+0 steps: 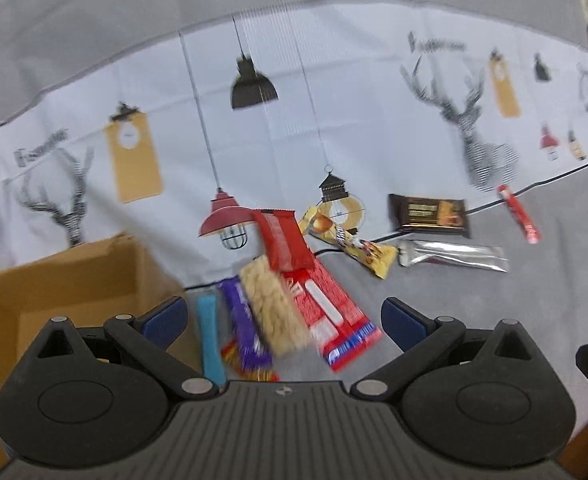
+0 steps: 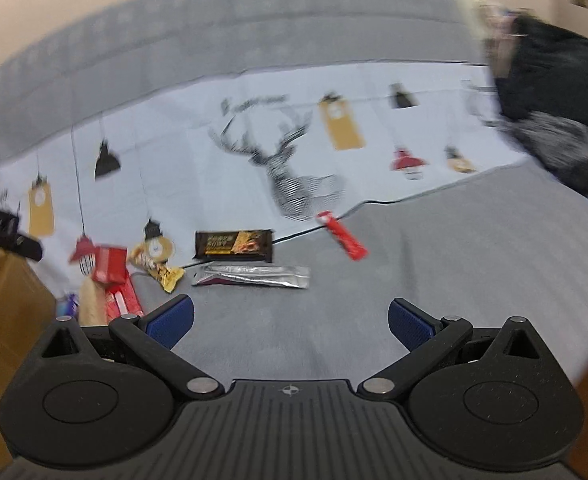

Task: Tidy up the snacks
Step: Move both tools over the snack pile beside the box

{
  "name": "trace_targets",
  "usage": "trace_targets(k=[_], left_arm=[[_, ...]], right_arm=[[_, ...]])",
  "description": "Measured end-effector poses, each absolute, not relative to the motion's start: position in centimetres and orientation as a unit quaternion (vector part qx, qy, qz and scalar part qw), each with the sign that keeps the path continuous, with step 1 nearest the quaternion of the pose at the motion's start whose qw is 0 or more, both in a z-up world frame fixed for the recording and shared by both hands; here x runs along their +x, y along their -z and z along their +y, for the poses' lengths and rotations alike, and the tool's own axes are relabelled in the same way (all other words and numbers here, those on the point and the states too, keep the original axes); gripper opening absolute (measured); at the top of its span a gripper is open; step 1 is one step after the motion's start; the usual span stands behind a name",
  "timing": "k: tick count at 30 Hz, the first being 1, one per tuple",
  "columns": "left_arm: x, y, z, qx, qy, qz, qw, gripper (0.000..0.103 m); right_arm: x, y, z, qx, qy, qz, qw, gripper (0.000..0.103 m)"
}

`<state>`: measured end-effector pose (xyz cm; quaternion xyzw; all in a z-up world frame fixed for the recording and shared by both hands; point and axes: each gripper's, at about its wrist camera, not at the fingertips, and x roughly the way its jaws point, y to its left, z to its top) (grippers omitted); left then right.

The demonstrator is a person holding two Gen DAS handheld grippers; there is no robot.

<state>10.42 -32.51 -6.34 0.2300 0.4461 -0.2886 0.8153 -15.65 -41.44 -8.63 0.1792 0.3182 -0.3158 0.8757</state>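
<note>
Left to right: a cardboard box (image 1: 74, 280) stands at the left edge of the grey surface; what little of its inside shows is bare, so sorting appears barely begun. Just right of the box lies a heap of snacks: a blue stick (image 1: 210, 340), a purple bar (image 1: 246, 328), a pale peanut bar (image 1: 274, 308), a red-white pack (image 1: 334, 312) and a red bar (image 1: 280, 240) on top. Beyond it lie 4 loose items: a yellow bar (image 1: 350, 242), a brown bar (image 1: 428, 216), a silver bar (image 1: 452, 258) and a red stick (image 1: 520, 220), on or near the edge of the printed cloth (image 1: 334, 100). The left hand-held gripper (image 1: 284, 320) hangs over the heap, jaws wide, holding nothing. The right hand-held gripper (image 2: 292, 320) is likewise wide and empty, nearest the silver bar. All 9 visible snacks remain outside the box.
</note>
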Motion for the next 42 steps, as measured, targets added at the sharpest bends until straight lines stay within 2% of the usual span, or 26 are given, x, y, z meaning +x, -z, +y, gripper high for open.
trace_targets(k=[12,15,18,24,27,32,37,42], left_arm=[[22.2,16.6,-37.9,0.208,0.239,0.548,0.774,0.103],[23.7,18.0,-37.8,0.181,0.245,0.563,0.768,0.103],[24.4,18.6,-36.7,0.165,0.252,0.569,0.765,0.103],[25.6,17.6,-34.1,0.159,0.275,0.557,0.767,0.103],[25.4,17.6,-33.1,0.191,0.277,0.549,0.765,0.103],[25.0,17.4,-30.9,0.231,0.299,0.533,0.757,0.103],[26.0,15.0,-30.4,0.159,0.282,0.561,0.762,0.103],[26.7,9.4,-29.3,0.121,0.281,0.544,0.781,0.103]], right_arm=[[-2.8,19.2,-49.1,0.102,0.254,0.403,0.873,0.103],[-1.5,20.2,-49.0,0.088,0.258,0.414,0.869,0.103],[-1.7,19.6,-48.2,0.099,0.259,0.391,0.877,0.103],[-1.1,18.1,-43.7,0.139,0.163,0.369,0.904,0.103],[0.1,18.1,-42.0,0.129,0.158,0.377,0.904,0.103],[-0.2,18.1,-41.0,0.174,0.138,0.376,0.9,0.103],[1.3,17.1,-36.8,0.16,0.073,0.355,0.918,0.103],[4.4,17.3,-34.0,0.182,0.063,0.346,0.918,0.103]])
